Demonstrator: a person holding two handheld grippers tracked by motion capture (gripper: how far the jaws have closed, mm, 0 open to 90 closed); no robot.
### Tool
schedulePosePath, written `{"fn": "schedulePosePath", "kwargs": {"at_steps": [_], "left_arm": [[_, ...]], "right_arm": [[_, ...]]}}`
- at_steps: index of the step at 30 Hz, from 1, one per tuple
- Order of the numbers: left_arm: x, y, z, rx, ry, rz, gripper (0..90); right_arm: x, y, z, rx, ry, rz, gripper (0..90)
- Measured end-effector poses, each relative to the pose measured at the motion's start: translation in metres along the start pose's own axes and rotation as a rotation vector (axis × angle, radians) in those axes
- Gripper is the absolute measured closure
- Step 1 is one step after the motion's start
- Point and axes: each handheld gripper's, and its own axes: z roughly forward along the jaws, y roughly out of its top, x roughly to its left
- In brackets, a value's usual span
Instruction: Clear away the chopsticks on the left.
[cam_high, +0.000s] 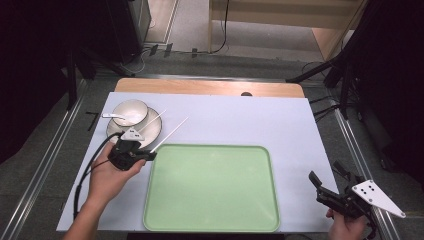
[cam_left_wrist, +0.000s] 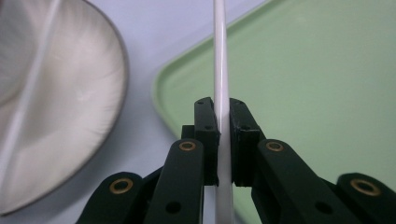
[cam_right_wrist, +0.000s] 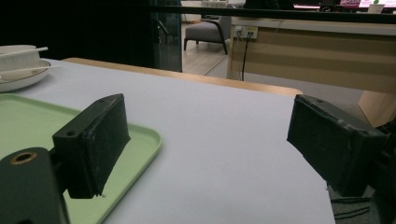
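Clearly, the left gripper (cam_left_wrist: 223, 135) pinches a white chopstick (cam_left_wrist: 220, 70) between its pads, near the left far corner of the green tray (cam_high: 215, 220). In the high view the chopstick slants up and to the right over the white bench (cam_high: 240, 120), just right of the plate (cam_high: 150, 134). A second chopstick (cam_high: 151, 121) lies across that plate, beside a bowl (cam_high: 131, 111) with a spoon (cam_high: 116, 116) in it. At the near right, off the tray, the right gripper (cam_right_wrist: 205, 144) has its jaws spread wide with nothing between them.
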Motion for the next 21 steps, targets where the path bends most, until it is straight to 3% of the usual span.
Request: {"fn": "schedulePosePath", "kwargs": {"at_steps": [1, 2, 3, 11, 21], "left_arm": [[-0.011, -0.006, 0.006, 0.015, -0.007, -0.006, 85.5], [-0.011, -0.006, 0.006, 0.015, -0.007, -0.006, 85.5], [-0.019, -0.012, 0.011, 0.024, -0.039, -0.021, 85.6], [-0.045, -0.031, 0.024, 0.056, -0.101, -0.064, 85.5], [-0.064, -0.051, 0.035, 0.103, -0.131, -0.100, 85.4]], "right_arm": [[0.000, 0.000, 0.000, -0.001, 0.000, 0.001, 12.8], [0.000, 0.000, 0.000, -0.002, 0.000, 0.000, 12.9], [0.000, 0.000, 0.000, -0.002, 0.001, -0.001, 12.8], [0.001, 0.000, 0.001, -0.002, 0.001, -0.002, 12.9], [0.000, 0.000, 0.000, -0.002, 0.001, -0.002, 12.8]]}}
